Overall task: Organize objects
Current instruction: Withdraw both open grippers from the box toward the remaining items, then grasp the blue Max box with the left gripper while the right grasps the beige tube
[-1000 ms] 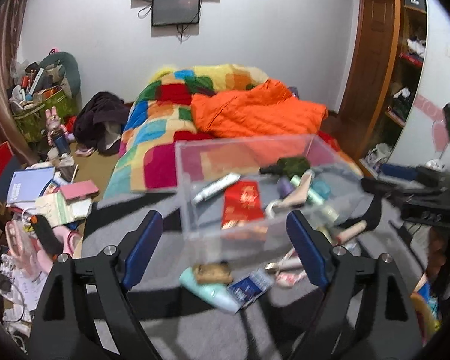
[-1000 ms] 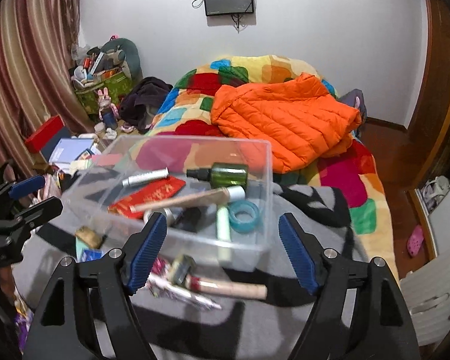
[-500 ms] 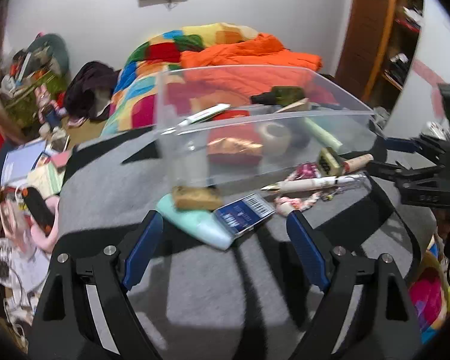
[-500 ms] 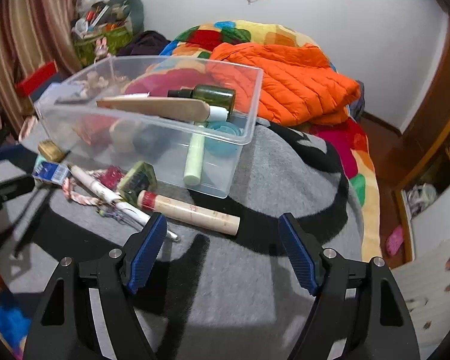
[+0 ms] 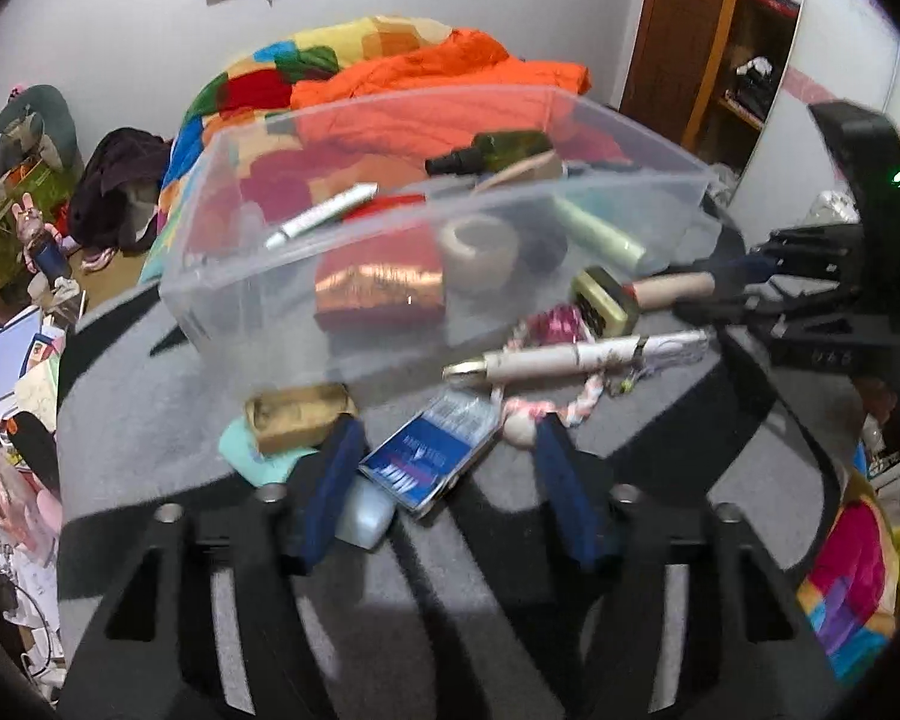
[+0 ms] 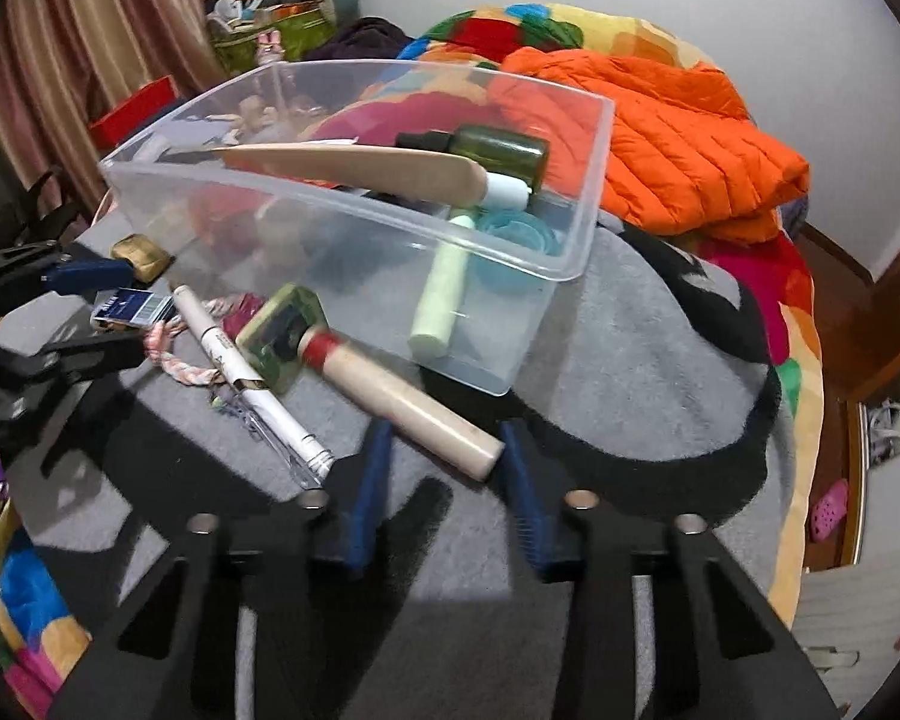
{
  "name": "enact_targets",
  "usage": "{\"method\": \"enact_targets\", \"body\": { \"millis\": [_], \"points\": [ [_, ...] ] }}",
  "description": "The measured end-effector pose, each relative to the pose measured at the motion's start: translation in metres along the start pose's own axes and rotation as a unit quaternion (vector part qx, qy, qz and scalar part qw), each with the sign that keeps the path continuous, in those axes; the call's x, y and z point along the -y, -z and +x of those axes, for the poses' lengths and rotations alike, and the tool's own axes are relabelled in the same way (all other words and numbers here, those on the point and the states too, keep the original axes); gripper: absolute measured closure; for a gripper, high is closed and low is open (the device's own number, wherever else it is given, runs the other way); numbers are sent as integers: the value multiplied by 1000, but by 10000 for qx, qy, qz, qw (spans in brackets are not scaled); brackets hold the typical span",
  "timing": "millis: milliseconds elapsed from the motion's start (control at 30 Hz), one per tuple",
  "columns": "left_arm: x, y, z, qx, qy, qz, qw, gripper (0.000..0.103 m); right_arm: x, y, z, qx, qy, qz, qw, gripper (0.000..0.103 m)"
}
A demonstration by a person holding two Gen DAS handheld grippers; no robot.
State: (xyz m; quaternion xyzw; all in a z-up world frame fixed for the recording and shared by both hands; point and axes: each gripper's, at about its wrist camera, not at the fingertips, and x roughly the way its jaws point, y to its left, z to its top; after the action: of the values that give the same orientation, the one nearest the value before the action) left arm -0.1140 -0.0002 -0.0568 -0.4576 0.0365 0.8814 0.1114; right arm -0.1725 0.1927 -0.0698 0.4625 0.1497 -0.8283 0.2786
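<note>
- The left gripper [image 5: 444,468] has its jaws partly open, straddling the blue card packet [image 5: 429,450], which lies flat on the grey blanket [image 5: 150,414] near its front edge; the blue pads stand either side and I cannot tell whether they touch it yet.
- The right gripper [image 6: 444,468] is likewise partly open, its jaws flanking the butt end of the wooden-handled brush [image 6: 366,372] without clearly pinching it.
- Just beyond both lies the clear plastic bin [image 6: 576,180], thin-walled, sitting toward the middle of the blanket and already holding a green glass bottle [image 6: 498,147], a pale wooden spatula [image 6: 354,165] and a red envelope [image 5: 378,282].
- Loose beside the bin: a white pen-like tube [image 5: 576,357], a braided pink cord [image 6: 180,360], a small gold-brown block [image 5: 297,414] resting on a mint-green tube [image 5: 252,459].
- Risks, as I judge them: the packet is thin and glossy on soft fabric, so the pads may skate over it or bunch the blanket; it overlaps the mint tube, which could be dragged along.
- The brush handle is round and smooth, gripped far from its heavy head, so it may swing or roll out.
</note>
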Motion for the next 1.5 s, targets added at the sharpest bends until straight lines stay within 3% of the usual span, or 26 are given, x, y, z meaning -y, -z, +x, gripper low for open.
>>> {"method": "enact_targets", "body": {
  "millis": [67, 300, 467, 667, 833, 900, 1267, 1367, 1500],
  "points": [
    [0, 5, -2, -56, 26, -1, 10000, 68, -4, 3, -2, -6, 55, -110, 9999, 77],
    [8, 25, -22, 15, 201, -13, 9998, 77, -16, 24, -20, -46, -72, -256, 9996, 88],
    [14, 35, -31, -4, 141, 13, 9999, 77, -21, 39, -32, -95, -141, -194, 9997, 90],
    [2, 23, -32, 54, 191, -373, 9991, 75, -14, 39, -42, -64, -80, 19, 9999, 89],
    [5, 14, -19, 49, 159, -434, 9989, 60, -7, 23, -37, 54, -44, 280, 9996, 89],
    [7, 15, -13, 30, -40, -370, 9993, 60, -7, 17, -30, 67, -65, 275, 9996, 88],
    [7, 9, 2, 89, -316, -374, 9988, 60, -7, 6, -2, 8, -141, 313, 9994, 84],
    [8, 10, 2, 136, -348, -323, 9988, 73, -5, 6, -2, 40, -203, 384, 9990, 84],
    [5, 15, -3, 225, -344, -415, 9983, 76, -5, 13, -6, 126, -263, 517, 9982, 89]
  ]
}}
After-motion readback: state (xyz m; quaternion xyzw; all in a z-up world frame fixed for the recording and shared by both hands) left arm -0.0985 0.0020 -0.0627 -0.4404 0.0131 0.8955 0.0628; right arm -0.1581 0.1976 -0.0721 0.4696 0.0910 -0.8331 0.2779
